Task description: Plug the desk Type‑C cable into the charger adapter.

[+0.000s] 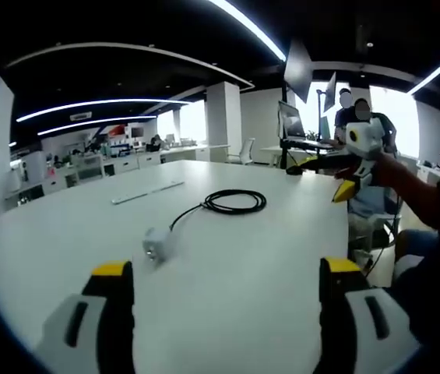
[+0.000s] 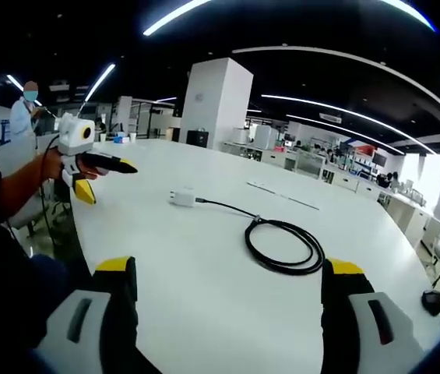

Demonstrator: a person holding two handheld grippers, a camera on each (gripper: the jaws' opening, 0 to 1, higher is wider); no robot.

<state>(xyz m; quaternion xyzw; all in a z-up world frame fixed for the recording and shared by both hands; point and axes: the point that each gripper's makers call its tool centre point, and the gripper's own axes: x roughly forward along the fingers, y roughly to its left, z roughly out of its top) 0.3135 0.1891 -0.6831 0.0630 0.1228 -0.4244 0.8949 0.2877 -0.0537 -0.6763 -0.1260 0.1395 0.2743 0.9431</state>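
Observation:
A white charger adapter (image 1: 156, 241) (image 2: 181, 197) lies on the white table (image 1: 251, 288) (image 2: 204, 288). A black Type‑C cable (image 1: 235, 202) (image 2: 282, 245) lies coiled beyond it, and one end runs up to the adapter and touches it. I cannot tell whether that end is plugged in. My left gripper (image 1: 226, 267) stands open, low over the table, short of the adapter, with nothing between its jaws. My right gripper (image 2: 230, 269) is open too, short of the coil. Each gripper also appears in the other's view, held by a hand off the table's edge (image 1: 325, 178) (image 2: 110, 181).
A thin white strip (image 1: 146, 192) (image 2: 282, 196) lies on the table past the cable. Monitors on stands (image 1: 297, 117) and people (image 1: 364, 117) are behind the table's far side. Another person (image 2: 26, 109) stands at the left. Office desks (image 1: 110, 164) line the background.

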